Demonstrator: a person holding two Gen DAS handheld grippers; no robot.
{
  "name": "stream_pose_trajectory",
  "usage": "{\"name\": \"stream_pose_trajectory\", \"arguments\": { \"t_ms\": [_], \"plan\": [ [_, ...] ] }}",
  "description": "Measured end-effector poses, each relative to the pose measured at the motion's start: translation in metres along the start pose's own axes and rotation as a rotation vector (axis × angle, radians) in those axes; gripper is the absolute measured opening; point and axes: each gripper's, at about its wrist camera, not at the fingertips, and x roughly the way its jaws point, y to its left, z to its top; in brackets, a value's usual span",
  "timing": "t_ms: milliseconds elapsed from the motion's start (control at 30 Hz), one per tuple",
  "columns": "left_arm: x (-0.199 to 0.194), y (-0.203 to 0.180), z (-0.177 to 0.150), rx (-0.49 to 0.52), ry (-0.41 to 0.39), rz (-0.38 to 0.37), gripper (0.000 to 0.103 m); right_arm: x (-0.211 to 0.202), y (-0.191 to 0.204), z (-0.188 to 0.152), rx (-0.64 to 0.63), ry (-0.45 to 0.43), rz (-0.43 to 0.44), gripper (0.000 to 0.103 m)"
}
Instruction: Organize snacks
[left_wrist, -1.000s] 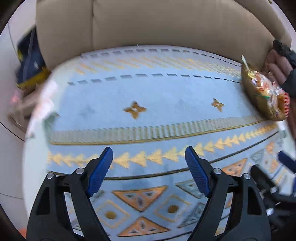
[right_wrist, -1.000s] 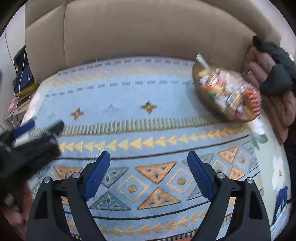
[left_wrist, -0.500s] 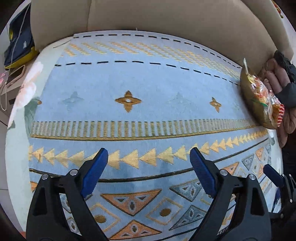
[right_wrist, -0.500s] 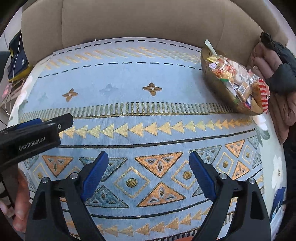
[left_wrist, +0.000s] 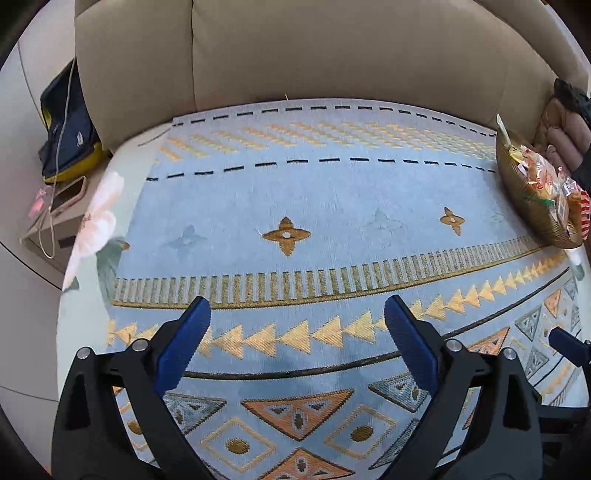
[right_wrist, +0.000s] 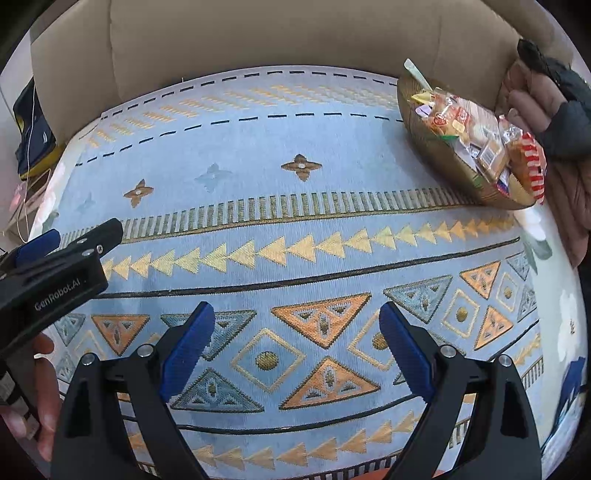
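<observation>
Left wrist alone shows the phone (left_wrist: 68, 192) beside the sofa (left_wrist: 332, 51).

Left wrist view: looking steeply down, close over the blue patterned cloth (left_wrist: 332, 206), toward the beige sofa back (left_wrist: 332, 51) along the far edge. Right wrist view: same downward tilt, set just to the right, facing the same sofa back. Shared: the cloth's middle bands and the snack basket (left_wrist: 524, 206) at the far right corner, nearer in the right view (right_wrist: 436, 147).

A home: beige sofa (left_wrist: 314, 55), patterned rug (left_wrist: 314, 206).
</observation>
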Motion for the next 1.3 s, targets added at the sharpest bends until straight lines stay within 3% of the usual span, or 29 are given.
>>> {"name": "stream_pose_trajectory", "arguments": {
  "t_ms": [367,1300],
  "plan": [
    [-0.01,0.0,0.002,0.006,-0.041,0.027,0.096,0.001,0.005,0.0,-0.016,-0.001,0.002,0.09],
    [-0.009,-0.011,0.0,0.053,-0.007,-0.069,0.097,0.002,0.007,-0.001,-0.036,-0.005,-0.001,0.093]
  ]
}}
